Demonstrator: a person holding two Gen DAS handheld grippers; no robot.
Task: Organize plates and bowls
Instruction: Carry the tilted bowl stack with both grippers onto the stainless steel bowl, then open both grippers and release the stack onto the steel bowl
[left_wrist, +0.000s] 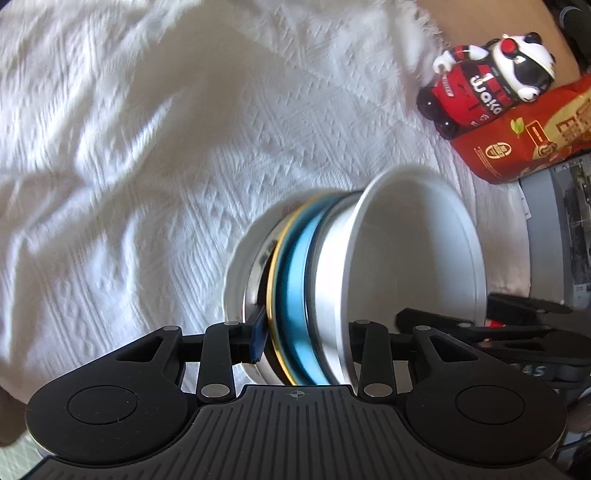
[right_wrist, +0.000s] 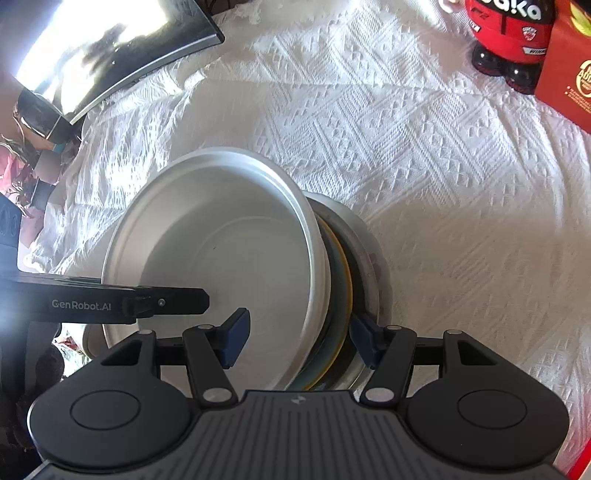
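Left claw (left_wrist: 304, 336), in your left hand, straddles a stack (left_wrist: 325, 266) of dishes tipped up on edge. Its blue pad (left_wrist: 258, 339) lies against the gold rim of a blue dish (left_wrist: 295, 277), while its other finger is hidden behind the bowl wall, so you cannot tell whether this claw is pressing or merely bracketing. From the right wrist camera, that second finger shows as a black bar reaching in from 9 o'clock, its tip over the bowl's inside.

Your right claw (right_wrist: 299, 341) is clamped across the same stack from 6 o'clock. One pad sits inside the white bowl (right_wrist: 221, 240); the other is wedged behind the gold-rimmed dish, just in front of the pale outer plate (right_wrist: 369, 251). The bowl's mouth faces 9 o'clock in that view.

Nested in order, the white bowl sits in the blue dish, and the blue dish rests against the pale plate. All three sit at the middle of each picture, over a white woven cloth (left_wrist: 147, 147) that is rumpled and streaked with sunlight.

Well apart from the dishes, at 2 o'clock in the left wrist view, a toy figure (left_wrist: 491, 81) in a red jersey leans on a red packet (left_wrist: 524, 136). At 10 o'clock in the right wrist view, a glossy dark screen (right_wrist: 110, 55) catches the glare.
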